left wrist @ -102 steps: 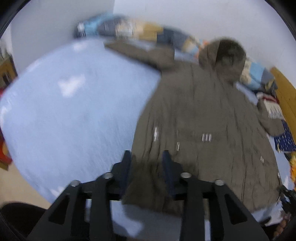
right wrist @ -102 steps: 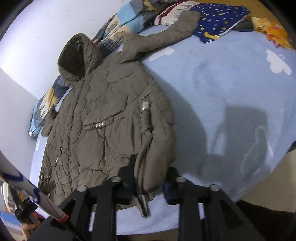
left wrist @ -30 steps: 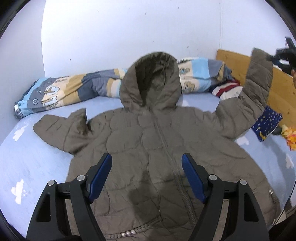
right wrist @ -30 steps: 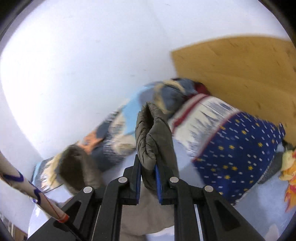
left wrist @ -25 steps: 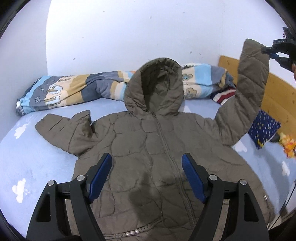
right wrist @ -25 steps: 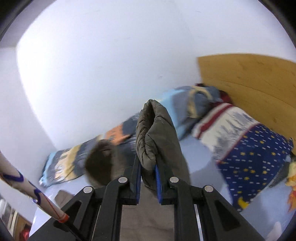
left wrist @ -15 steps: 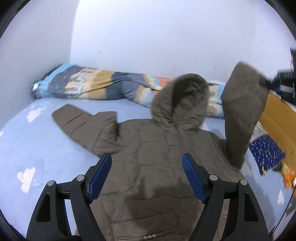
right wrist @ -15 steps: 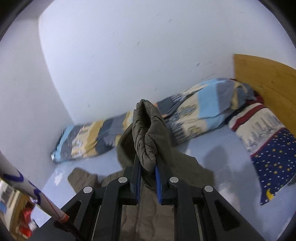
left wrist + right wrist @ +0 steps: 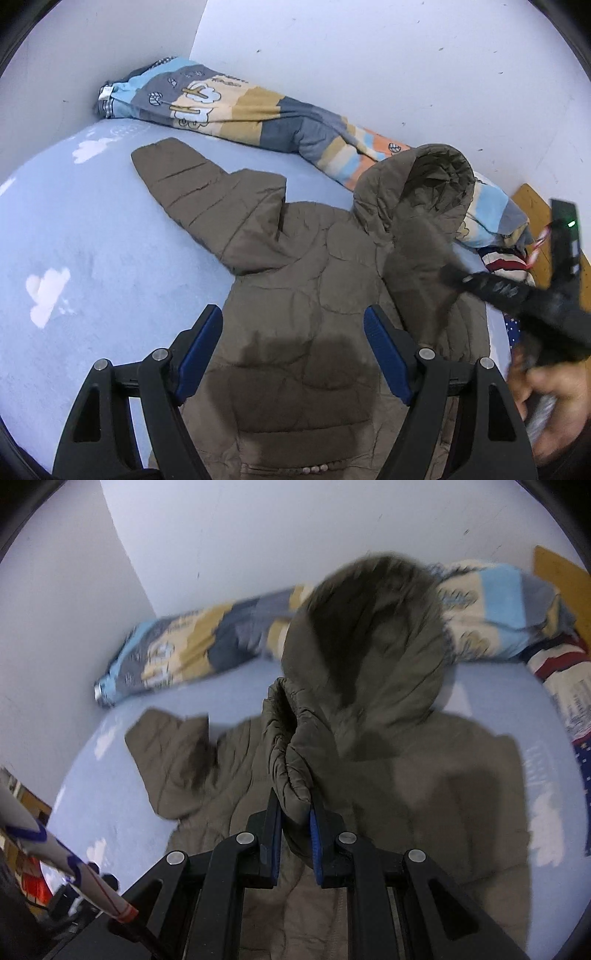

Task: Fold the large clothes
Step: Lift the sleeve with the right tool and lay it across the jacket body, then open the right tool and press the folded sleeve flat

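Blue bed [image 9: 74,229] bearing your coat [image 9: 295,332], face up, hood [image 9: 424,184] at 1 o'clock. Right gripper [image 9: 295,812] pinches one sleeve's cuff [image 9: 288,753] over the chest; left gripper [image 9: 293,350] hovers spread. Free sleeve [image 9: 207,199] lies toward 10 o'clock, nearer your left.

A home bedroom: cloud-print bedsheet [image 9: 74,236], rolled striped quilt [image 9: 236,110], wooden headboard [image 9: 532,206], white walls [image 9: 369,66].

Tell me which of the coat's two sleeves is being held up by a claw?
The sleeve on the hood's right in the left view: the right claw pinches its cuff over the coat's chest. The other sleeve lies flat on the blue sheet.
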### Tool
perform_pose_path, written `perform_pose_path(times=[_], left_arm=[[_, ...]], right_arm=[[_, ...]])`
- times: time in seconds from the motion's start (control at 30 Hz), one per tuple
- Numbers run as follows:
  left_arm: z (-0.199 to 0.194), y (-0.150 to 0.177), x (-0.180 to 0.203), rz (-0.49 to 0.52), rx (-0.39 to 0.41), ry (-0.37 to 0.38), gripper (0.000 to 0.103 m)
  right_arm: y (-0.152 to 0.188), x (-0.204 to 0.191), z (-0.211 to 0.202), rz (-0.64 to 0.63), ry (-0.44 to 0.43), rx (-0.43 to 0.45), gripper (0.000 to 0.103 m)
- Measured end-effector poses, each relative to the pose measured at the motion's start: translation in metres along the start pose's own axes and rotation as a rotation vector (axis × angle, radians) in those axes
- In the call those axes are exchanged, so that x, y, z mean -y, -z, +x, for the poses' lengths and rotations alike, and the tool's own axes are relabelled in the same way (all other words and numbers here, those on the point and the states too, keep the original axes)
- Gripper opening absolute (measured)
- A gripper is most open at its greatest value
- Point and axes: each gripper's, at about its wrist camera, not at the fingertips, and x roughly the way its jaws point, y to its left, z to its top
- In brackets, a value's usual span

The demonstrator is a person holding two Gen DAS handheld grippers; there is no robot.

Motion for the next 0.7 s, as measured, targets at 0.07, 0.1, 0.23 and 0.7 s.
perform_pose_path(times=[0.07, 0.1, 0.23, 0.7], left_arm=[[0.002, 0.001, 0.004, 0.017, 0.002, -0.008, 0.078], [0.004, 0.001, 0.007, 0.028, 0.003, -0.014, 0.078], [0.013, 0.003, 0.016, 0.054, -0.009, -0.024, 0.078], [0.045, 0.009, 0.029, 0.112, -0.062, -0.077, 0.078]], right_arm=[[0.007, -0.003, 0.015, 0.003, -0.018, -0.020, 0.014], [0.011, -0.005, 0.020, 0.001, -0.024, -0.022, 0.015], [0.024, -0.012, 0.037, -0.026, -0.061, -0.044, 0.022], [0.023, 0.113, 0.007, 0.122, 0.068, 0.053, 0.064]])
